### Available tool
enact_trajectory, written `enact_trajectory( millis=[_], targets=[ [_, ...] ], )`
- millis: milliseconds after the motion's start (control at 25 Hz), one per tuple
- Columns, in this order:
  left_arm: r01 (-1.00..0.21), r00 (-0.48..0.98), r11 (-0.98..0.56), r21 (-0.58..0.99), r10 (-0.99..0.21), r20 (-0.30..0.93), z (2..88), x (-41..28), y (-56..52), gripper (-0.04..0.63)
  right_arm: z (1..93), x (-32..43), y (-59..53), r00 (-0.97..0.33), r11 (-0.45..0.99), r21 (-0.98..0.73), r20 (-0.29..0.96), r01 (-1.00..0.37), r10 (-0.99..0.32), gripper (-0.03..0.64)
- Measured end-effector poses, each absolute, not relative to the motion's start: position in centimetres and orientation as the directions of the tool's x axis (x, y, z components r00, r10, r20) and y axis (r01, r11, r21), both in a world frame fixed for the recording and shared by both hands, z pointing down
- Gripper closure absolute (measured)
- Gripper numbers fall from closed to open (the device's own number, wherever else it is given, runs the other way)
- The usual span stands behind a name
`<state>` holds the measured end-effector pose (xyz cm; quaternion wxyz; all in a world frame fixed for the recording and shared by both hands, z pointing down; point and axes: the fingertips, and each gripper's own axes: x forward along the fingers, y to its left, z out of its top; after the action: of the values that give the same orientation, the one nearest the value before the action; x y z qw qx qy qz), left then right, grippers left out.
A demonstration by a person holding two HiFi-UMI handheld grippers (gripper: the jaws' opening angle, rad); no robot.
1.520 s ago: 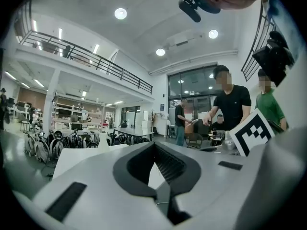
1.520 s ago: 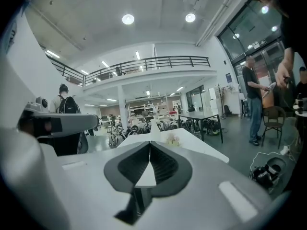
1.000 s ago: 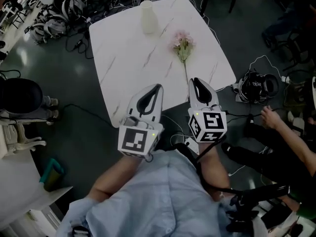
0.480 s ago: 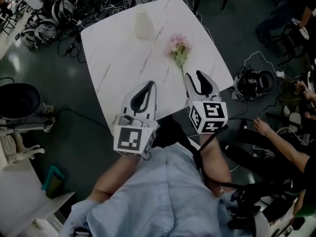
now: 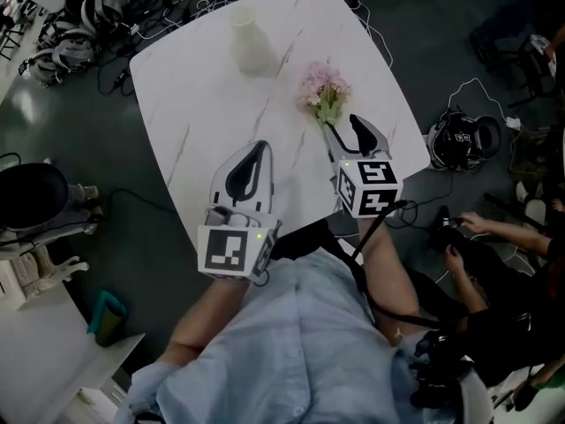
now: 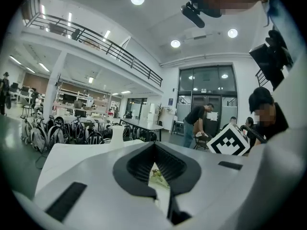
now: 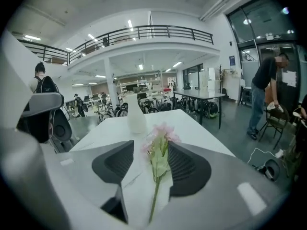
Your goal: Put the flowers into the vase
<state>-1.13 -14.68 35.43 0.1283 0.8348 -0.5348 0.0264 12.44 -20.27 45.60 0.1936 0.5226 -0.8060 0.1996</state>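
A pink flower bunch with a green stem lies on the white marble table; the cream vase stands upright at the far side. My right gripper hangs over the near end of the stem. Its jaws are opening, with the stem between them and the pads clear of it. The right gripper view shows the flowers between my fingers, with the vase behind. My left gripper hovers over the near table edge, shut and holding nothing. In its own view the vase stands far left.
Cables and headsets litter the floor beyond the table. A headset lies on the floor at the right, near a seated person's hands. A black stool stands to the left. People stand in the hall behind.
Both grippers have moved forward over the table's near edge. The right gripper's jaws have opened and now straddle the flower stem. The left gripper stays shut.
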Motion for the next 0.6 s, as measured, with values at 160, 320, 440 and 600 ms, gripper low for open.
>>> enact_trajectory(
  millis=[160, 320, 440, 600],
  targets=[
    [-0.904, 0.417, -0.373, 0.210, -0.880, 0.229, 37.5, -0.9, -17.6, 0.591, 49.1, 12.2, -22.9, -0.379, 0.374, -0.139, 0.596, -0.917, -0.708, 0.386],
    [-0.904, 0.418, -0.363, 0.228, -0.865, 0.278, 39.6, -1.1, -19.6, 0.591, 52.1, 12.1, -25.1, -0.370, 0.363, -0.154, 0.655, -0.919, -0.659, 0.374],
    [-0.910, 0.401, -0.337, 0.241, -0.863, 0.307, 40.9, -1.5, -21.0, 0.589, 54.3, 12.1, -26.4, -0.360, 0.355, -0.161, 0.702, -0.921, -0.615, 0.368],
    [-0.918, 0.380, -0.303, 0.256, -0.859, 0.342, 42.3, -1.7, -22.3, 0.591, 57.0, 12.5, -27.3, -0.346, 0.351, -0.164, 0.756, -0.922, -0.556, 0.370]
  ],
)
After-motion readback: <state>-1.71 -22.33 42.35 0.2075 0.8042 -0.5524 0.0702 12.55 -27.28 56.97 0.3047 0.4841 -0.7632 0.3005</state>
